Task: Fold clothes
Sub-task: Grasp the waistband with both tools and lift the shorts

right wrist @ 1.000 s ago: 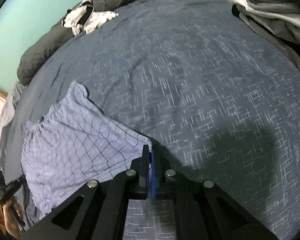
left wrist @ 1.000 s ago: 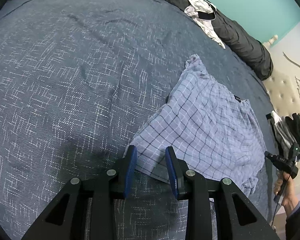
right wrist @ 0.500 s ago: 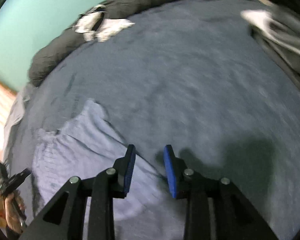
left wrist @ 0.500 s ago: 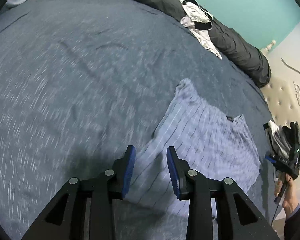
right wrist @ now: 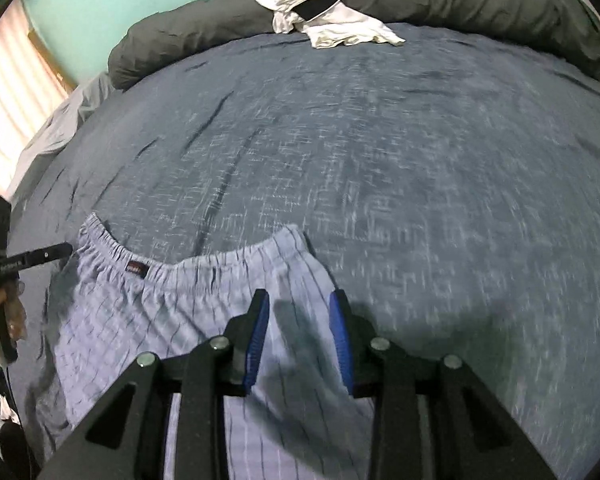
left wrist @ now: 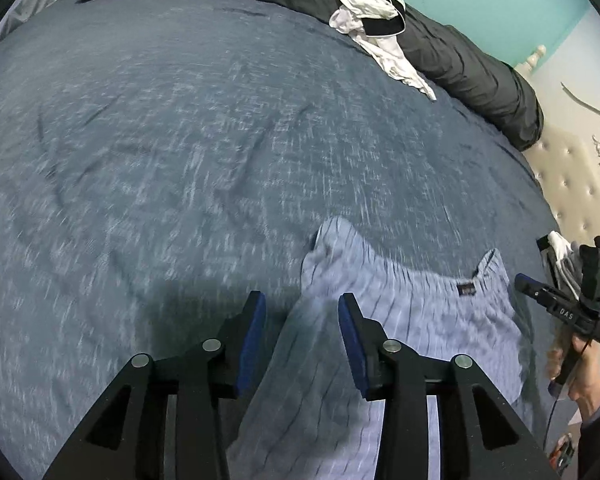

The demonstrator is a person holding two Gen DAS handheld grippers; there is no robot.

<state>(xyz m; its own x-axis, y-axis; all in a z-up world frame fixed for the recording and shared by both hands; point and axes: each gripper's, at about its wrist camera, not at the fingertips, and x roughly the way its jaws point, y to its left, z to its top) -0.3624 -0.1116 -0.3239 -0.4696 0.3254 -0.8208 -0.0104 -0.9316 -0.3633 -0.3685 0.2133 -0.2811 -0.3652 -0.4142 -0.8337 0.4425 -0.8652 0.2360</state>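
Light blue checked shorts (left wrist: 412, 320) lie flat on the dark blue bedspread (left wrist: 180, 140), with the elastic waistband toward the far side. They also show in the right wrist view (right wrist: 160, 312). My left gripper (left wrist: 302, 328) is open and empty, hovering over the shorts' edge. My right gripper (right wrist: 300, 332) is open and empty, above the right side of the shorts. The other gripper shows at the right edge of the left wrist view (left wrist: 560, 304) and at the left edge of the right wrist view (right wrist: 24, 260).
A white and black garment (left wrist: 372, 28) lies on a rolled dark grey duvet (left wrist: 480, 68) at the far edge of the bed. It also shows in the right wrist view (right wrist: 320, 12). A tufted headboard (left wrist: 572, 192) stands at the right. A curtained window (right wrist: 8, 92) is at the left.
My right gripper opened and let go of the shorts' corner. Both grippers pulled back and rose, so more of the bed shows. The shorts now lie flat.
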